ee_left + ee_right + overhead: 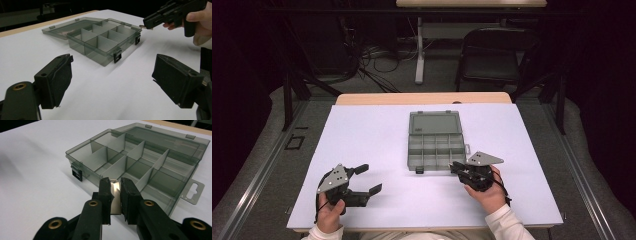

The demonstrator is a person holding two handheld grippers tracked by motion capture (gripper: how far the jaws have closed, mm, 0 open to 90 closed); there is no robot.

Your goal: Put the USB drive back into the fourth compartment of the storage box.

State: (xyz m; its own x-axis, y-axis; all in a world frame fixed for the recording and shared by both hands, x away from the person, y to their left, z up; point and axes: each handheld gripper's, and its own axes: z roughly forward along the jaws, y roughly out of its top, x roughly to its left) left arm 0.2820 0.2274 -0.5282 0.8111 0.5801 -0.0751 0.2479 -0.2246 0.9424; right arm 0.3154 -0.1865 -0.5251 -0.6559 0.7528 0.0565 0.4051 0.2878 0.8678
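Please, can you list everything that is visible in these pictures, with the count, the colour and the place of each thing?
organizer box: 1, smoky grey clear plastic, table middle, compartments look empty
lid: 1, grey, open flat behind the box
latches: 2, black, box front
metal piece: 1, silvery, between right gripper's jaws
table: 1, white top, wood far edge
chair: 1, black, beyond table
cables: several, dark, on floor
left gripper: 1, black, near-left, open
right gripper: 1, black, by box's near-right corner
hands: 2, holding grippers

metal piece (115,195): mostly hidden between right gripper (115,185) fingers (105,195) | identity unclear
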